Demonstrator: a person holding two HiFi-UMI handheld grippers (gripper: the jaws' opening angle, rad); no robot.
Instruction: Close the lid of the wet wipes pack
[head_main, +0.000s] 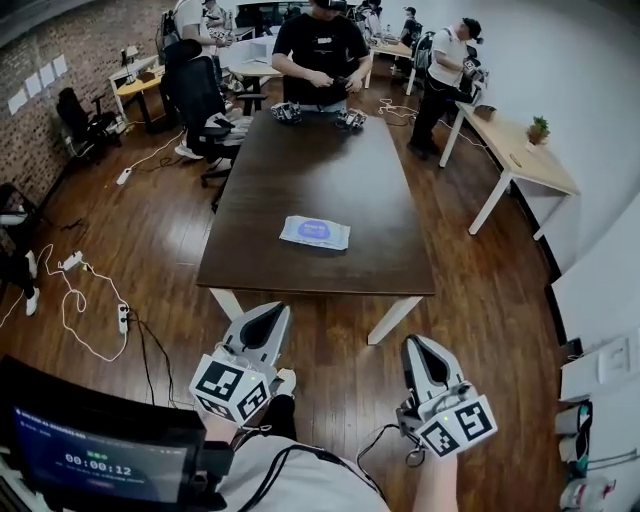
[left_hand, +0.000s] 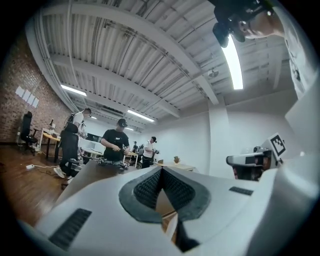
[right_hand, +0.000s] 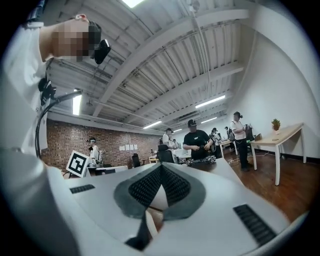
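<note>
Big open office with a wooden floor (head_main: 150, 250); brick wall (head_main: 40, 100) off to the left, cables (head_main: 75, 300) trailing over the boards, and a dark screen (head_main: 90, 460) in the near-left corner. Moving right, the left gripper (head_main: 270, 315) is held out low, well short of the long dark bench (head_main: 300, 160); in its own view the jaws are pinched together at the tips with nothing between them, just the room beyond. The wet wipes pack (head_main: 314, 232) lies flat on the near half of the bench, a bit right of centre, nothing touching it; whether its lid is up I honestly can't tell, too small from here. A person in a black top (head_main: 320, 50) stands at the far end, busy with something. Then the right gripper (head_main: 415, 345), same deal; jaws fully closed, empty, well apart from the pack. A light desk (head_main: 520, 150) with a small plant (head_main: 538, 128) sits far right.

So I'd call this the approach, nothing started yet; next up is getting to the bench edge, bringing one gripper over the pack and pressing the flap flat with closed jaws; the other could steady the pack so it doesn't slide.
</note>
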